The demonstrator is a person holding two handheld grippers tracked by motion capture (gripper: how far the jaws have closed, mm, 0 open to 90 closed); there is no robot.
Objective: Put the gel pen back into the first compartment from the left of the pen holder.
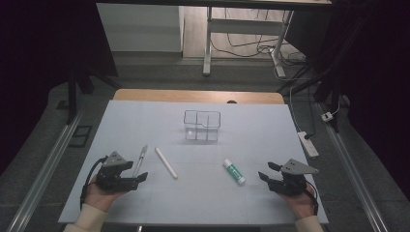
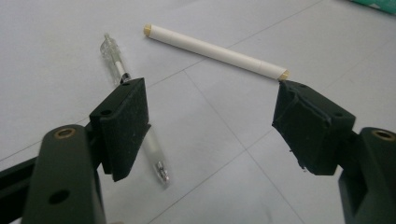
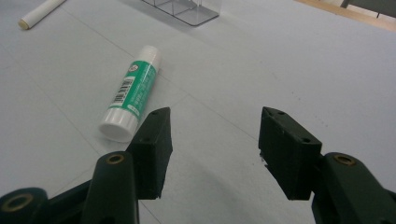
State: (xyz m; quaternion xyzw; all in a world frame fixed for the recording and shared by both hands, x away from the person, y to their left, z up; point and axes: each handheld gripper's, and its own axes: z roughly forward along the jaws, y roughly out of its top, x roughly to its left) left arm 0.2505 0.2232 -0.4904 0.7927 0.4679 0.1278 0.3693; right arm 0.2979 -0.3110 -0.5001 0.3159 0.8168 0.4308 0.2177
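Clear thin plastic pen (image 2: 116, 65) lies near left gripper (image 1: 137, 172), jaws wide, empty. Right gripper (image 1: 267, 172) jaws wide too. Pen may roll if bumped.

matt pale sheet (image 1: 145, 203) covers the desk, bare wood (image 1: 193, 95) showing at its far edge. clear glossy plastic on the box (image 1: 202, 125) and the pen (image 2: 114, 58). white marker (image 2: 215, 50) looks smooth and matt; glue stick (image 3: 133, 93) has a shiny green label. left gripper (image 2: 212, 121) pads look rough, black, foam-like.
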